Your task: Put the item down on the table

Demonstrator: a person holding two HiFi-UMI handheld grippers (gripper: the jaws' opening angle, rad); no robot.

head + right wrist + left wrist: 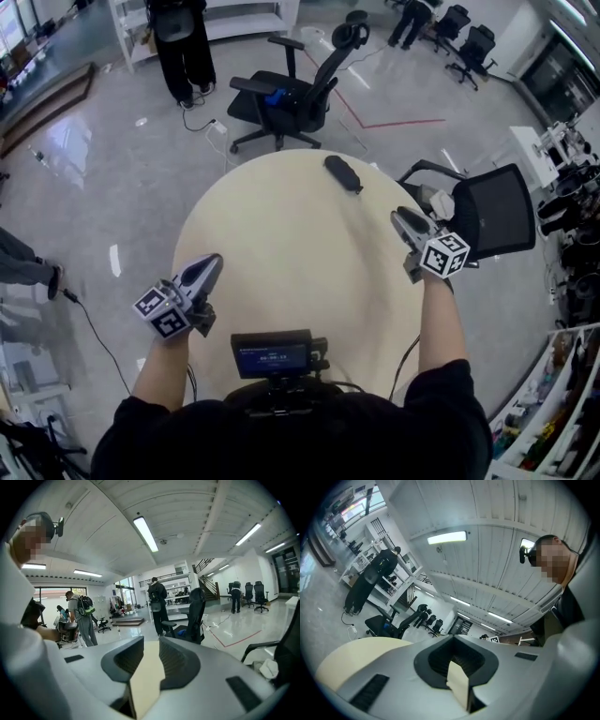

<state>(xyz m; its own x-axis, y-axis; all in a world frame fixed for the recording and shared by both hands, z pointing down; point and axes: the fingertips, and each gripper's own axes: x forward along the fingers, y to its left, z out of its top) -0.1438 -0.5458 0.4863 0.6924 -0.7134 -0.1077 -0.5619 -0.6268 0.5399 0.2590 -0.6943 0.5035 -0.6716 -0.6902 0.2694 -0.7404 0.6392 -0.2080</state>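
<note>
Head view. The round beige table (281, 246) has its near rim hidden behind the wearer's dark torso and a small screen unit (274, 354).

The dark oblong item (342, 174) lies flat on the far side of the table, upper centre of the frame, near the rim and well apart from both tongs. Its long axis runs from upper left to lower right. It is too small to tell one end from the other or to name it more closely.

Lower left, the left gripper (210, 266) sits at the table's left rim, tips pointing up and right. The right gripper (403, 218) sits at the right rim, tips pointing up and left. A black office chair (286, 94) stands beyond the table.

Left gripper view. The gripper's grey body blocks the lower frame. The pads meet at the tips, pressed together with nothing pinched. A cream sliver of table shows through the slit behind them.

Right gripper view. The jaws are slightly spread. A narrow strip of table shows between them, with nothing in the gap.
</note>
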